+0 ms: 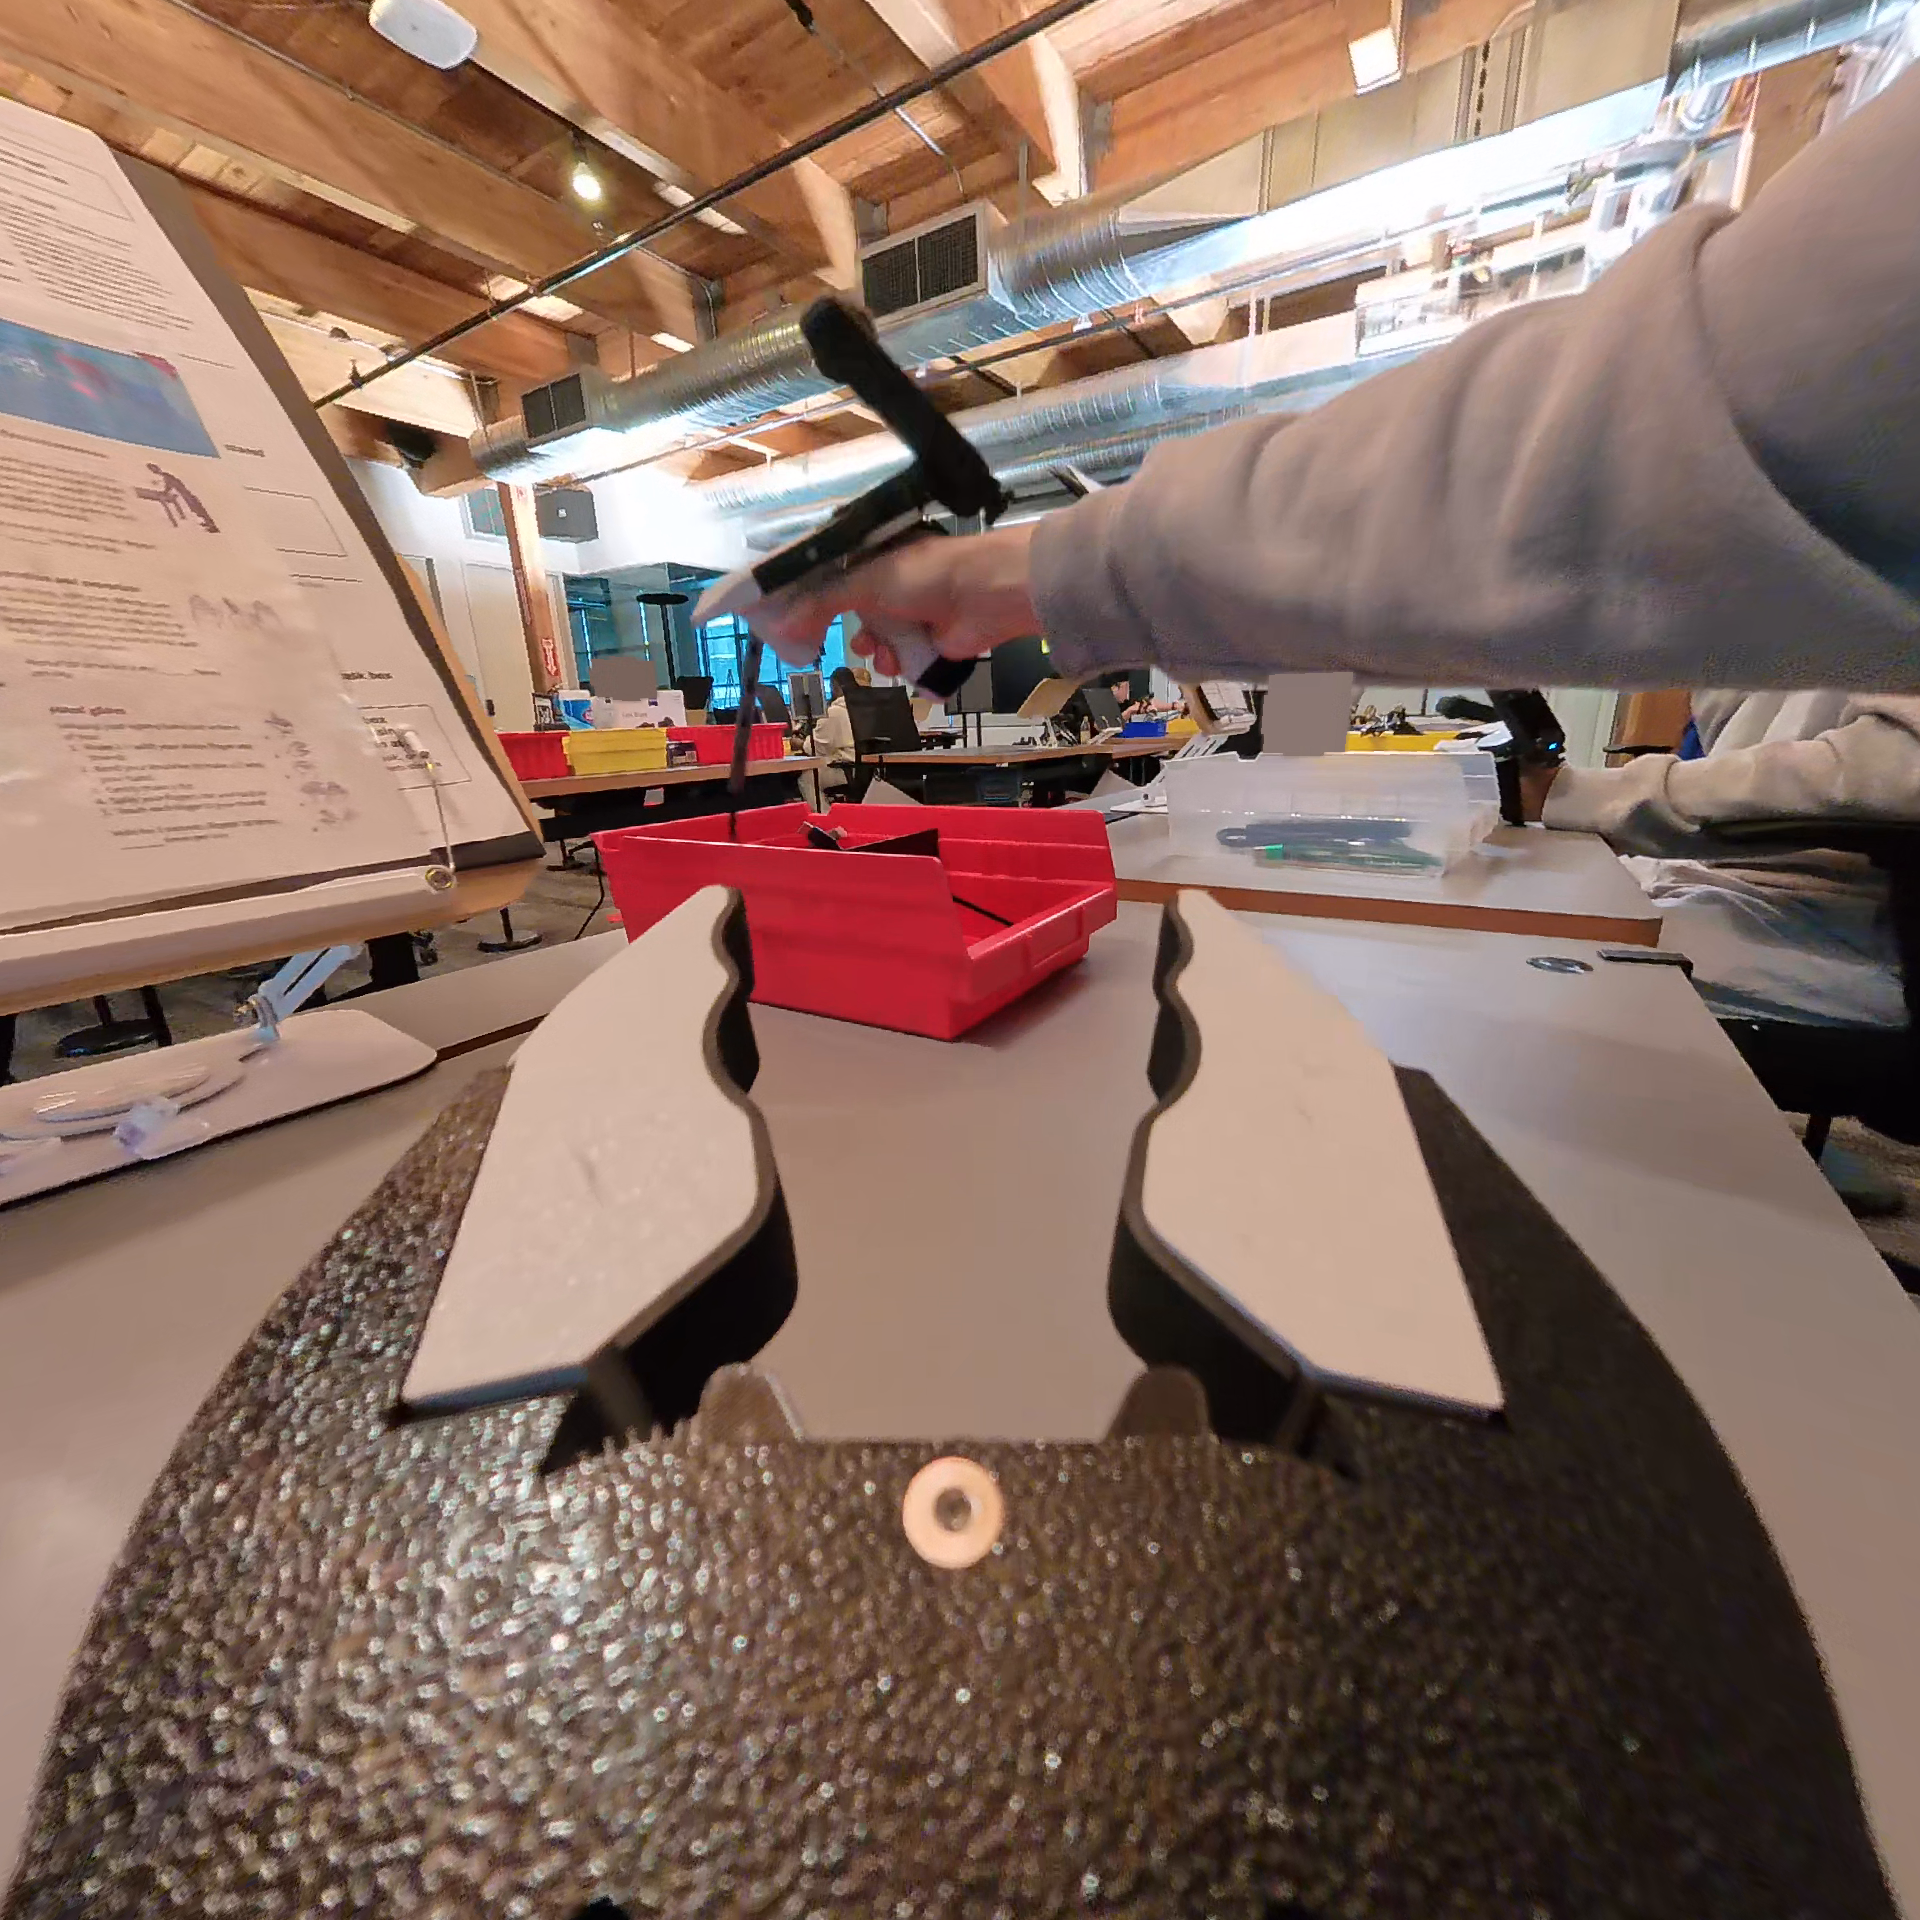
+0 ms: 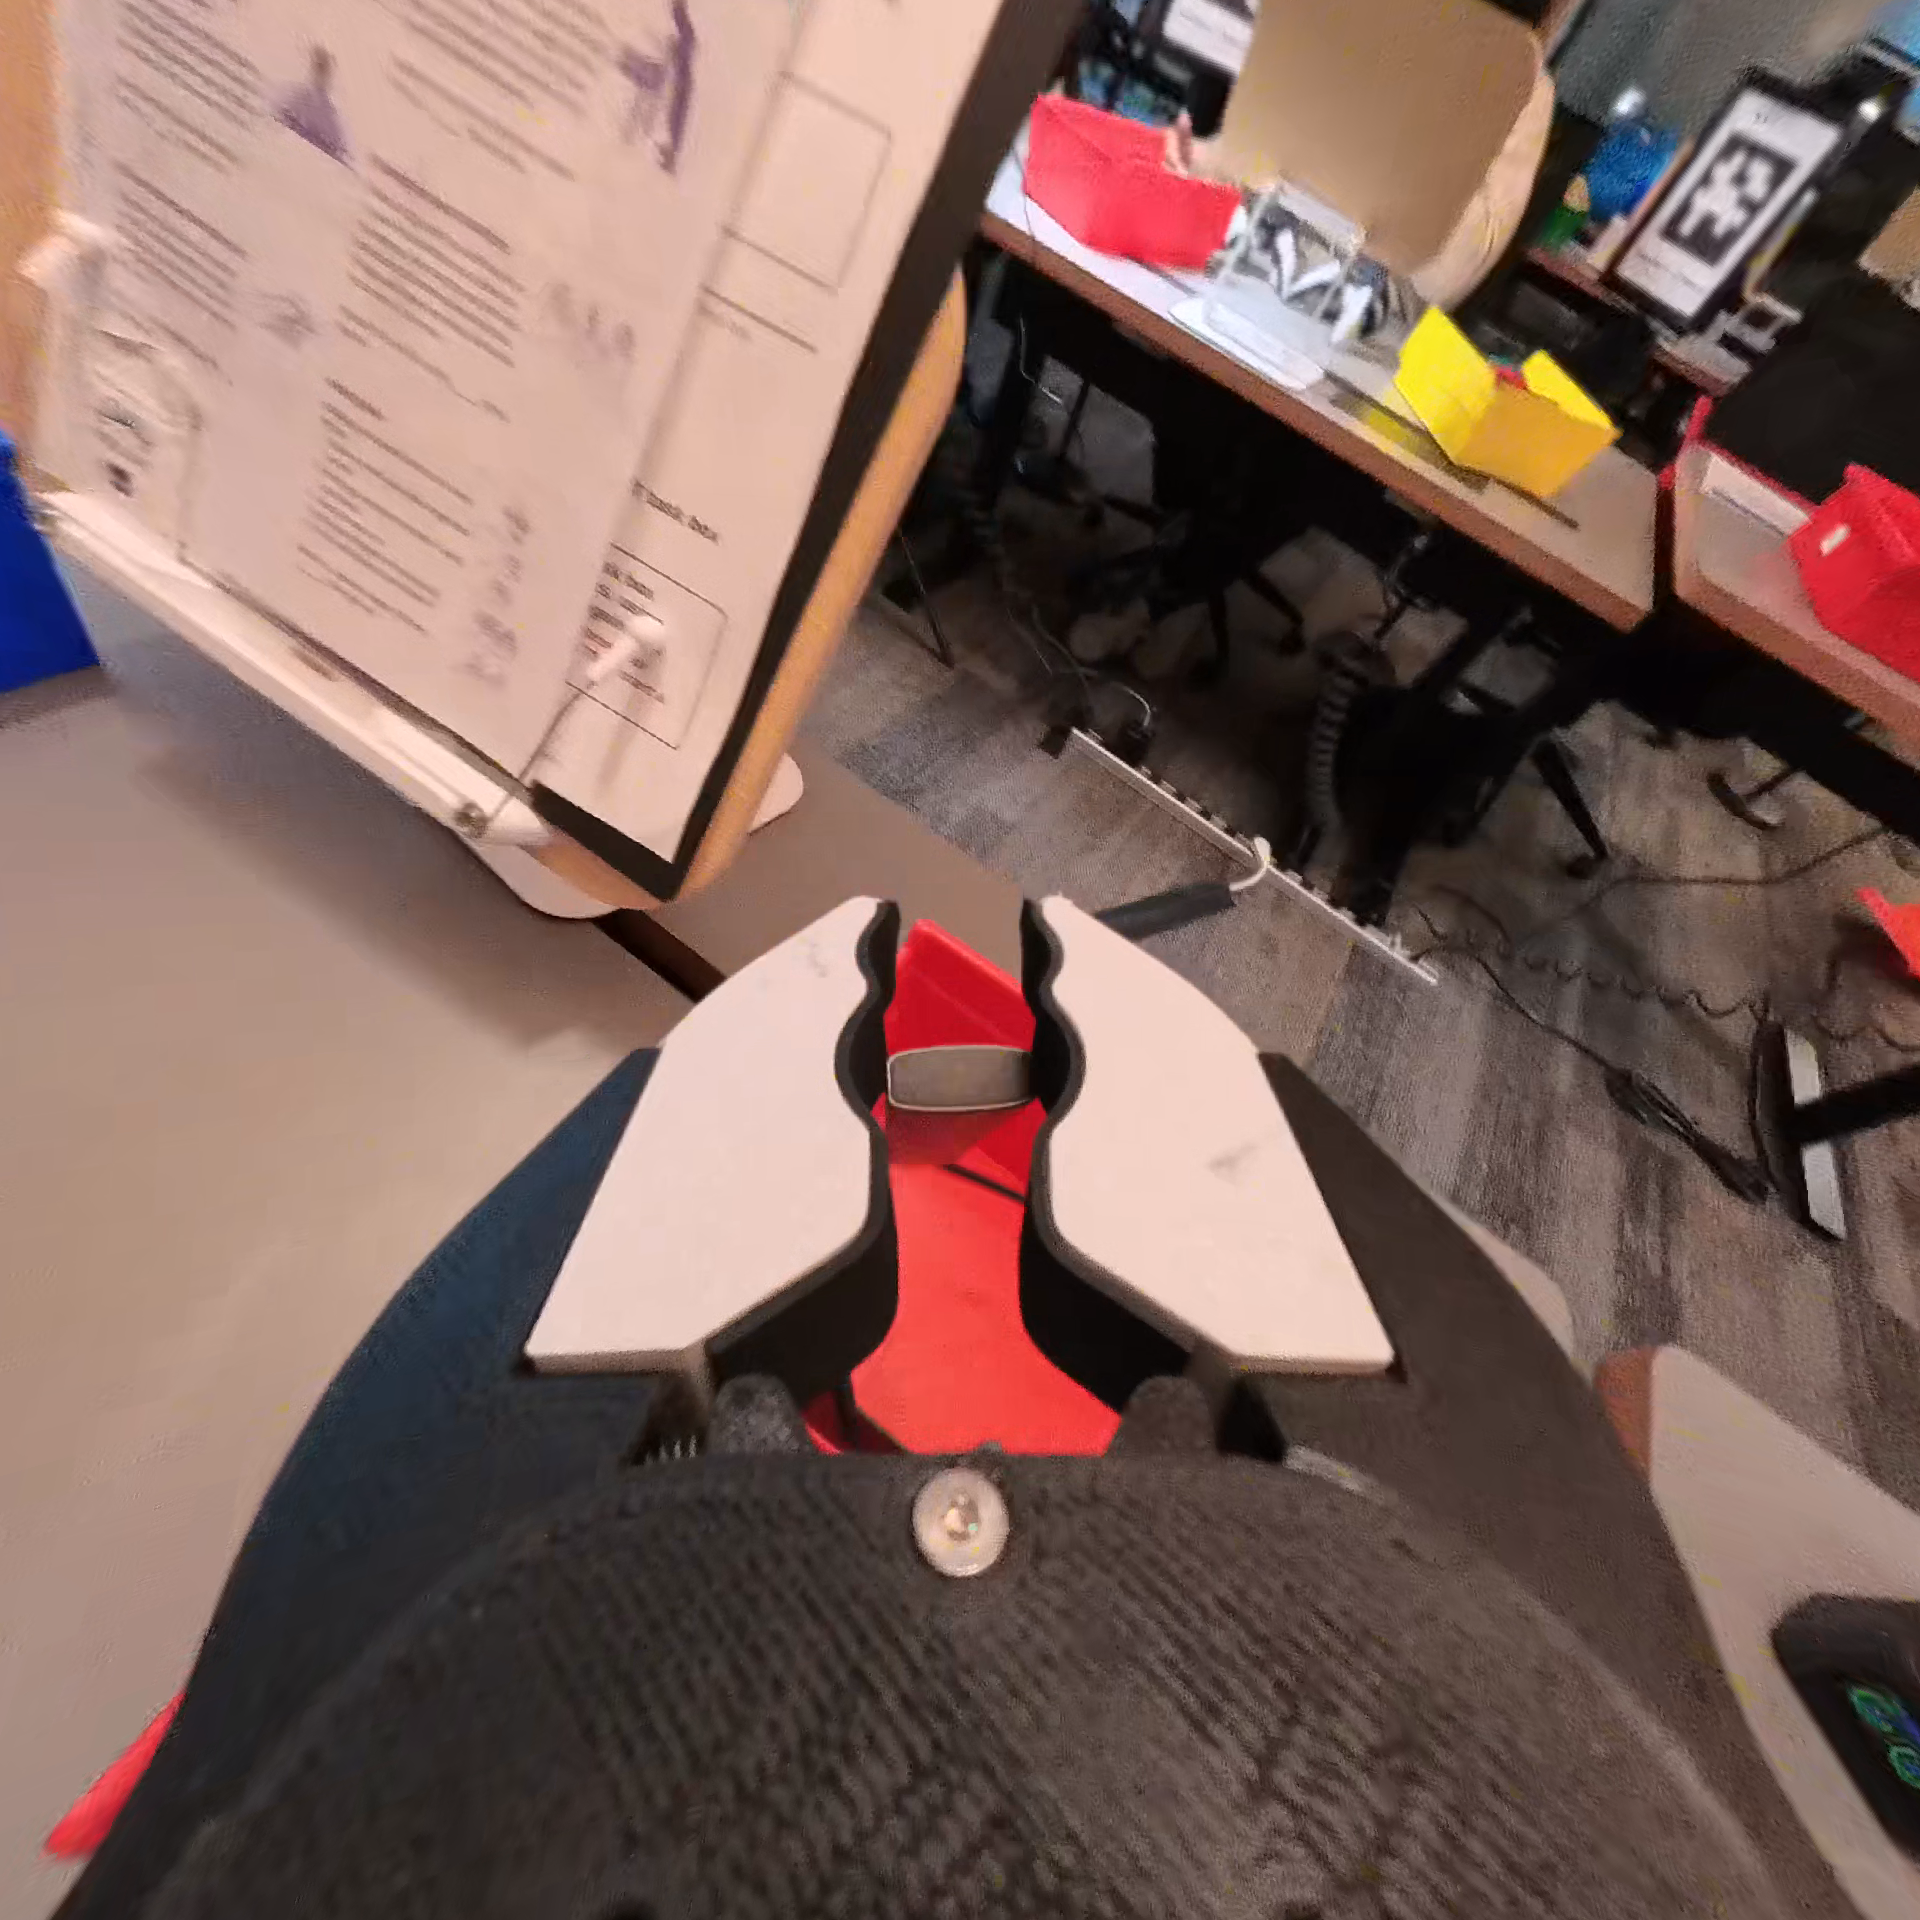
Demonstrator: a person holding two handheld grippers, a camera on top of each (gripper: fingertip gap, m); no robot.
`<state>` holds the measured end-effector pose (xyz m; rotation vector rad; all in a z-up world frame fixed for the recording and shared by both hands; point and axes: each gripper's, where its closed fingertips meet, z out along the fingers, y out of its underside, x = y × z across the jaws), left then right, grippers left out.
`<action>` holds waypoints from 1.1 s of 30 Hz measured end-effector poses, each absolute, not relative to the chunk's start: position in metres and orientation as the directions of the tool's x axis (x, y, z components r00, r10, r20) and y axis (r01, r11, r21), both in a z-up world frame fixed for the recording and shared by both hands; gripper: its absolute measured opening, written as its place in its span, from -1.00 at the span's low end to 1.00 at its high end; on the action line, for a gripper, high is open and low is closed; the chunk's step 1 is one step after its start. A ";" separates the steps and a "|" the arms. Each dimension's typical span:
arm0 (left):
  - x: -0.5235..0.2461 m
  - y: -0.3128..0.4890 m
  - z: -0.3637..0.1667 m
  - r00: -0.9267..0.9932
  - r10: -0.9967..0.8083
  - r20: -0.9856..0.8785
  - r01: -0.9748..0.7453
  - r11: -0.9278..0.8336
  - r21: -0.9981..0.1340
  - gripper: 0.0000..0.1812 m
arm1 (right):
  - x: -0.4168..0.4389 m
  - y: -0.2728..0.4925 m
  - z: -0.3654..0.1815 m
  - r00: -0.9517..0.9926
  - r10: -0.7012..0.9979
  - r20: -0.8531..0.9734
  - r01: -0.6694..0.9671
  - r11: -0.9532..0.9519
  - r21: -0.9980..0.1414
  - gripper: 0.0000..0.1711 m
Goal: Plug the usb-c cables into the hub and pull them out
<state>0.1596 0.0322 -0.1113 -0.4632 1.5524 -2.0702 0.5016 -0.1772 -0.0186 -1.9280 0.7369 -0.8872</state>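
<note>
right gripper [image 2: 958, 1039] pinching flat grey metal hub [image 2: 956, 1078] above glossy red bin [image 1: 883, 914], left gripper [image 1: 951, 997] spread

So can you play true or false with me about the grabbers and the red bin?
1. The left gripper is wide open with nothing in it. True.
2. The right gripper is empty. False: it pinches a small grey hub.
3. The bin under the right gripper is blue. False: it is red.
4. A dark cable hangs from the right gripper down into the bin. True.
5. The paper stand lies flat on the table. False: it stands tilted up.
</note>
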 end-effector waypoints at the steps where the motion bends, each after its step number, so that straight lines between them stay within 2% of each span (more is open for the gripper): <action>1: 0.160 0.033 -0.111 -0.813 -0.582 -0.026 0.191 -0.224 -0.956 -0.20 | 0.506 -0.177 -0.027 0.561 -0.778 0.281 -0.177 -0.445 -0.878 -0.73; 8: 0.160 0.034 -0.110 -0.812 -0.583 -0.024 0.194 -0.232 -0.953 -0.24 | 0.522 -0.173 -0.108 0.527 -0.833 0.167 -0.486 -0.456 -0.745 -0.72; 11: 0.160 0.035 -0.110 -0.812 -0.583 -0.022 0.196 -0.237 -0.952 -0.25 | 0.528 -0.171 -0.120 0.474 -0.877 0.083 -0.549 -0.368 -0.751 -0.72; 13: 0.160 0.035 -0.110 -0.811 -0.584 -0.021 0.196 -0.238 -0.951 -0.25 | 0.534 -0.184 -0.122 0.354 -0.935 0.035 -0.605 -0.258 -0.753 -0.70; 15: 0.160 0.035 -0.110 -0.811 -0.584 -0.022 0.196 -0.236 -0.952 -0.25 | 0.537 -0.202 -0.118 0.257 -0.962 0.094 -0.622 -0.239 -0.745 -0.40; 16: 0.160 0.035 -0.110 -0.810 -0.586 -0.022 0.196 -0.236 -0.952 -0.25 | 0.537 -0.207 -0.113 0.243 -0.960 0.137 -0.608 -0.260 -0.750 -0.28; 20: 0.160 0.035 -0.109 -0.810 -0.586 -0.025 0.199 -0.234 -0.952 -0.25 | 0.527 -0.212 -0.080 0.219 -0.914 0.342 -0.504 -0.406 -0.762 -0.02; 25: 0.163 0.038 -0.109 -0.793 -0.608 -0.027 0.206 -0.225 -0.952 -0.28 | 0.475 -0.190 -0.047 0.204 -0.882 0.424 -0.364 -0.470 -0.804 0.06; 27: 0.168 0.042 -0.112 -0.766 -0.641 -0.051 0.210 -0.175 -0.962 -0.30 | 0.450 -0.182 -0.051 0.242 -0.884 0.400 -0.344 -0.464 -0.817 0.10; 30: 0.176 0.058 -0.103 -0.692 -0.715 -0.098 0.234 -0.095 -0.968 -0.37 | 0.406 -0.164 -0.061 0.341 -0.904 0.258 -0.304 -0.366 -0.880 0.07; 33: 0.196 0.105 -0.083 -0.503 -0.843 -0.190 0.205 0.097 -0.974 -0.45 | 0.348 -0.142 -0.070 0.458 -0.878 0.138 -0.238 -0.271 -0.933 0.01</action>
